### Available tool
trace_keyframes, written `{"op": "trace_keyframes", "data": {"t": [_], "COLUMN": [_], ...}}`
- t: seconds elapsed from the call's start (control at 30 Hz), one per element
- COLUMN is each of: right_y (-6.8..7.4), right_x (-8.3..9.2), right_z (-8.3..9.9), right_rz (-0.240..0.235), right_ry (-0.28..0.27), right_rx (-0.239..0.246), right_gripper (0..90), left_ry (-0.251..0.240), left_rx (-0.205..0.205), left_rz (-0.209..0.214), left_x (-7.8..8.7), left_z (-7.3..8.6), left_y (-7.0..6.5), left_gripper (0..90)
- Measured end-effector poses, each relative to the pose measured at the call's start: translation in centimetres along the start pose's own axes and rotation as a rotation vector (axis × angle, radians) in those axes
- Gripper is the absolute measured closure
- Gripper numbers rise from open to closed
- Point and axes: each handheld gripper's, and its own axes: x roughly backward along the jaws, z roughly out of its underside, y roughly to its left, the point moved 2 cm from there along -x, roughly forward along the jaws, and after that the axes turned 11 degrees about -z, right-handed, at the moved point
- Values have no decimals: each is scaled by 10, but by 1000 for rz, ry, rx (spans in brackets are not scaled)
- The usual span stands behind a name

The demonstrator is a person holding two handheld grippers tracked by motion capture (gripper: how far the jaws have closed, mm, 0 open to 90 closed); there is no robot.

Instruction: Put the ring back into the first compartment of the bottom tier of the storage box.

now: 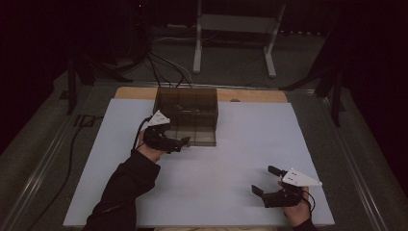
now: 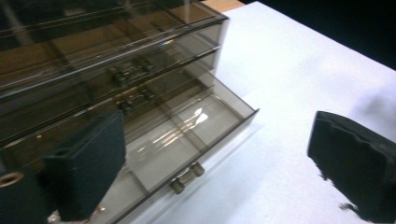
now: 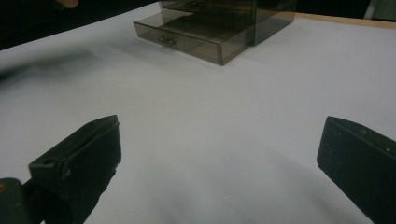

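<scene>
Smoky drawer box (image 1: 187, 111), unlabelled, bottom drawer (image 2: 187, 135) out beside left gripper (image 1: 179, 143)

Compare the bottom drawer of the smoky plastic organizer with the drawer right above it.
The bottom drawer is pulled out over the white table; the drawer above it sits pushed in, flush with the organizer. The bottom drawer's inside lies open to view and looks empty; the upper one's stays covered. Both are smoky clear plastic with a small metal handle in front.

No text, label, brand, number or sign can be read on anything here.
</scene>
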Motion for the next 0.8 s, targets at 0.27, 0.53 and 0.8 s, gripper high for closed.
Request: {"op": "trace_keyframes", "data": {"t": [0.27,0.53,0.8], "right_y": [0,0,0], "right_x": [0,0,0], "right_z": [0,0,0], "right_rz": [-2,-3,-5], "right_ry": [2,1,2], "right_rx": [-1,-1,0], "right_gripper": [0,0,0], "left_ry": [3,14,-17], "left_rx": [-99,-160,-180], "left_rz": [124,235,314], "left_x": [-2,-4,1], "left_z": [4,6,3], "left_y": [-8,-23,-31], "left_gripper": [6,7,7]}}
